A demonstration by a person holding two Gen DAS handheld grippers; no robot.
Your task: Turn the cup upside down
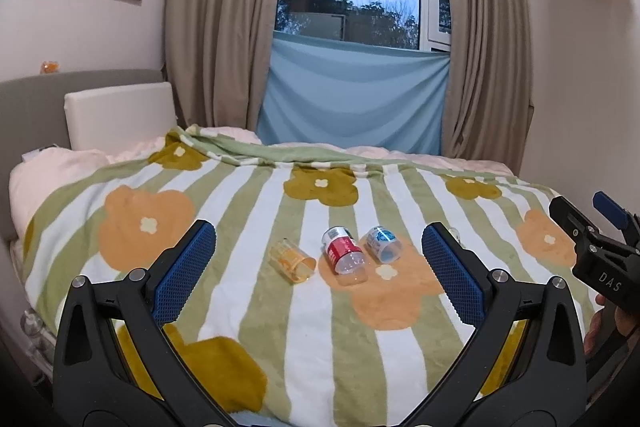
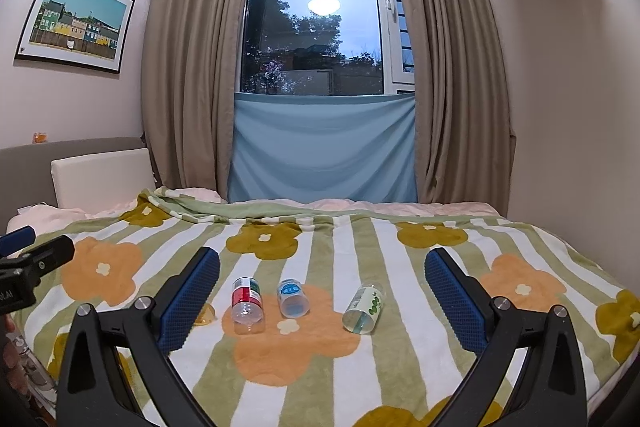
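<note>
Cups lie on their sides on the striped blanket [image 2: 320,379], both grippers hovering spread wide and empty, so the right gripper [image 2: 322,301] should straddle the green-label cup [image 2: 364,309] mid-body, squeeze gently, then roll mouth-down onto soft fabric.

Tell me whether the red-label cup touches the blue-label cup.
Apart. The right wrist view shows blanket between the red-label cup and blue-label cup.

The left tongs [image 1: 319,273] are hovering above the bed's near edge with blue pads spread wide, gripping nothing. The right tongs [image 2: 322,297] are hanging alongside, equally wide apart (each is glimpsing the other's tip).
</note>
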